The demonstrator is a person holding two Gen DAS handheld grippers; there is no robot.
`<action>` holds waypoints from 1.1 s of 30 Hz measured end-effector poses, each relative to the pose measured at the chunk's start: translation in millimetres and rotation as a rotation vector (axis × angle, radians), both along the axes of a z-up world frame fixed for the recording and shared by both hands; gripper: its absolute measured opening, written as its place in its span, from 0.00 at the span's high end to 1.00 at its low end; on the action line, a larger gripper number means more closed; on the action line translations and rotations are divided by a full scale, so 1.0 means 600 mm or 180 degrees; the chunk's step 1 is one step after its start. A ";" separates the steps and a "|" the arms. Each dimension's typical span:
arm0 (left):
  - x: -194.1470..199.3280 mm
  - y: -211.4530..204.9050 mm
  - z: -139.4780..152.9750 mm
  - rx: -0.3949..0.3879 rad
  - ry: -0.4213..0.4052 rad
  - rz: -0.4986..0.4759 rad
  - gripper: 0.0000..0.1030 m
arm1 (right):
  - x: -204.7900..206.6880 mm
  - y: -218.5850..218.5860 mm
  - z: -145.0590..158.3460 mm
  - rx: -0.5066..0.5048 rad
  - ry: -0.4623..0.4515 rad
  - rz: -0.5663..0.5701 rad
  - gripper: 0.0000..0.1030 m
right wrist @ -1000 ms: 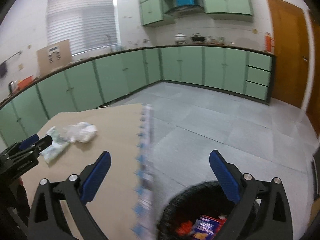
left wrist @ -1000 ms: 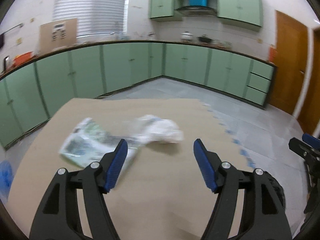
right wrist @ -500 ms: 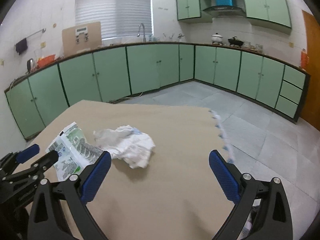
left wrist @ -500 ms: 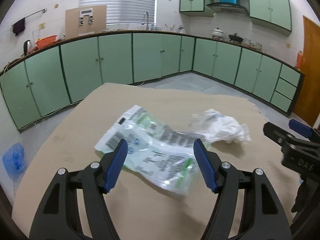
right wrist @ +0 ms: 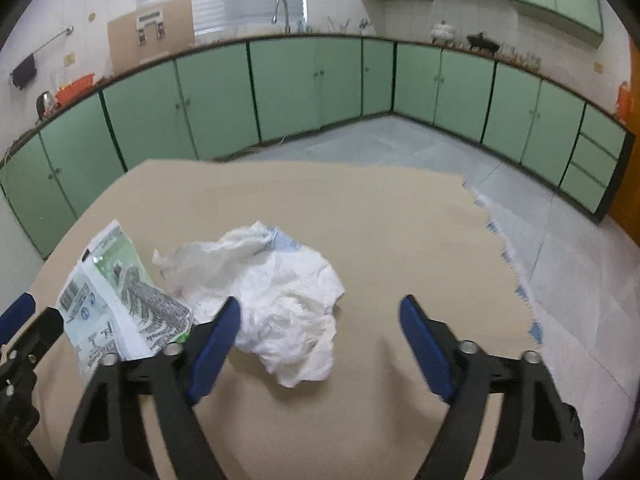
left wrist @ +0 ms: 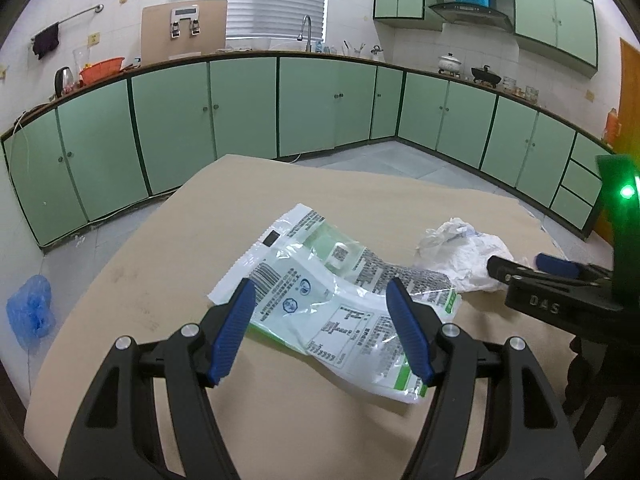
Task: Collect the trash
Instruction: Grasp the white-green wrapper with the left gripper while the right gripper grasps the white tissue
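Left gripper [left wrist: 320, 320] hangs unclenched over the printed wrapper [left wrist: 340, 300] mid-table [left wrist: 280, 420]; you need to drop and pinch it. Right gripper [right wrist: 320, 336], jaws just narrowing yet gripping nothing, frames the crumpled white paper [right wrist: 288, 300]: settle lower, then close.

bare tabletop [right wrist: 400, 240] right of tissue [right wrist: 288, 304]

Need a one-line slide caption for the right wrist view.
Right gripper, jaws closing but still open, lines up on crumpled white paper beside a printed plastic wrapper on the tan table.
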State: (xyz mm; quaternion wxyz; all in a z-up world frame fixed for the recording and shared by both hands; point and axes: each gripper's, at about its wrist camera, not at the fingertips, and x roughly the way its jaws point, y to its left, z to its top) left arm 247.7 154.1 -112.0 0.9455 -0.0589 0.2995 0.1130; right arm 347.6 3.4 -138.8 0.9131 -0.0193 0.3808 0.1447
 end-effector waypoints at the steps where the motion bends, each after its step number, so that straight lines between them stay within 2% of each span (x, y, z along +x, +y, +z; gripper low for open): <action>1: 0.000 -0.002 -0.001 0.0008 0.0002 -0.0006 0.37 | 0.002 0.000 -0.004 0.0040 0.0064 0.0032 0.42; 3: 0.000 -0.006 0.000 0.0015 0.0010 -0.0031 0.37 | 0.005 -0.003 -0.014 0.0130 0.0202 0.0111 0.64; 8: 0.000 -0.023 -0.001 -0.0007 0.0040 -0.0147 0.34 | -0.004 -0.013 -0.014 0.0182 0.0244 0.0157 0.78; 15: 0.016 -0.069 -0.015 0.0070 0.0224 -0.0378 0.30 | -0.020 -0.052 0.006 0.0141 0.0055 -0.0025 0.80; 24: 0.043 -0.089 -0.038 0.0207 0.0506 -0.0410 0.32 | -0.031 -0.073 0.004 0.0233 0.0035 -0.0129 0.80; 28: 0.056 -0.075 -0.050 0.0128 0.0678 -0.0331 0.50 | -0.027 -0.067 0.002 0.0242 0.0055 -0.0136 0.80; 30: 0.061 -0.058 -0.055 -0.0009 0.0722 -0.0296 0.56 | -0.026 -0.073 0.003 0.0251 0.0060 -0.0136 0.80; 31: 0.061 -0.053 -0.056 -0.0059 0.0714 -0.0298 0.68 | -0.025 -0.073 0.004 0.0255 0.0062 -0.0136 0.80; 32: 0.061 -0.047 -0.057 -0.0114 0.0713 -0.0303 0.87 | -0.025 -0.075 0.003 0.0257 0.0062 -0.0134 0.80; 33: 0.062 -0.042 -0.058 -0.0170 0.0716 -0.0305 0.88 | -0.026 -0.075 0.002 0.0261 0.0066 -0.0132 0.80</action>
